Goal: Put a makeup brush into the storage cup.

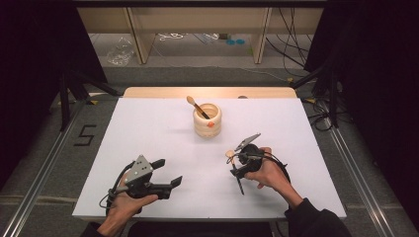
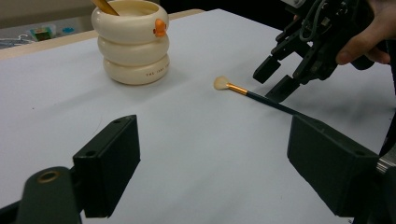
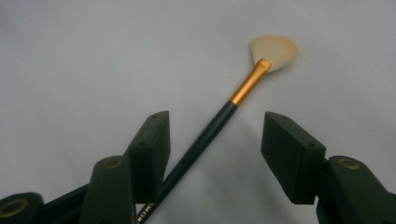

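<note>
The fan brush lies flat on the white bench toward its right near corner. The right gripper straddles its dark handle, jaws half open, one pad beside it, not gripping. The left gripper rests wide open and empty near the near edge.

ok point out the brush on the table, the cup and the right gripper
brush [image 3: 205, 136], right gripper view, on the dark handle
cup [image 2: 133, 44], left gripper view, on its middle ring
right gripper [image 2: 277, 79], left gripper view, midway between its fingertips
</note>
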Motion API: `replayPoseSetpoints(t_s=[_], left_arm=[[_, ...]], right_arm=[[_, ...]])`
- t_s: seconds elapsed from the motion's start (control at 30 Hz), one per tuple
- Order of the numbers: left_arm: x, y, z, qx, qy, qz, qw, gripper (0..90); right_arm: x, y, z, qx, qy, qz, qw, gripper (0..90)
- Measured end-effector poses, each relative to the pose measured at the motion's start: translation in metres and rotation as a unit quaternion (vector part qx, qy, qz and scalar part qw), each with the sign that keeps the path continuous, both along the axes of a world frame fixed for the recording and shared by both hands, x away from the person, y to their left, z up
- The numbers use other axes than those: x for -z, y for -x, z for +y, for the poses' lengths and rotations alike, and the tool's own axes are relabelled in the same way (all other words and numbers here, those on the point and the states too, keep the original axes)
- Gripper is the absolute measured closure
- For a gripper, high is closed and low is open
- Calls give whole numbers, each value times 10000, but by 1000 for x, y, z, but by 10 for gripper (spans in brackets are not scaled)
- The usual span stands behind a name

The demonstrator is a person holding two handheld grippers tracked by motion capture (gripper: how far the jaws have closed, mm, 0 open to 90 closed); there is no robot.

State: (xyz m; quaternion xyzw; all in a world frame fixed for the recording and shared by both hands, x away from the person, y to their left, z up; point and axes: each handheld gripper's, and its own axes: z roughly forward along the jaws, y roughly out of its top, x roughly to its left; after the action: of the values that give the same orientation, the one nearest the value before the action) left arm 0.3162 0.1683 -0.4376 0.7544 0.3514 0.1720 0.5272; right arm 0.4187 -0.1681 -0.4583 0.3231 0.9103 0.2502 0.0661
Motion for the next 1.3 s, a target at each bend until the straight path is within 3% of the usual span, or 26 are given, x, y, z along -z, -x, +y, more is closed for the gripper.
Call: replayPoseSetpoints(t_s=[0.7, 0.97, 1.1, 1.3], left_arm=[[0, 0, 0, 14, -2, 4, 10000, 171], [0, 0, 0, 17, 5, 15, 10000, 172], [0, 0, 0, 25, 1, 34, 10000, 176], [0, 0, 0, 25, 13, 46, 10000, 181]], right_arm=[[5, -3, 2, -176, 206, 212, 9994, 566], [5, -4, 0, -199, 244, 342, 9989, 654], [1, -6, 3, -263, 570, 256, 9977, 679], [2, -11, 5, -343, 664, 409, 9964, 714]])
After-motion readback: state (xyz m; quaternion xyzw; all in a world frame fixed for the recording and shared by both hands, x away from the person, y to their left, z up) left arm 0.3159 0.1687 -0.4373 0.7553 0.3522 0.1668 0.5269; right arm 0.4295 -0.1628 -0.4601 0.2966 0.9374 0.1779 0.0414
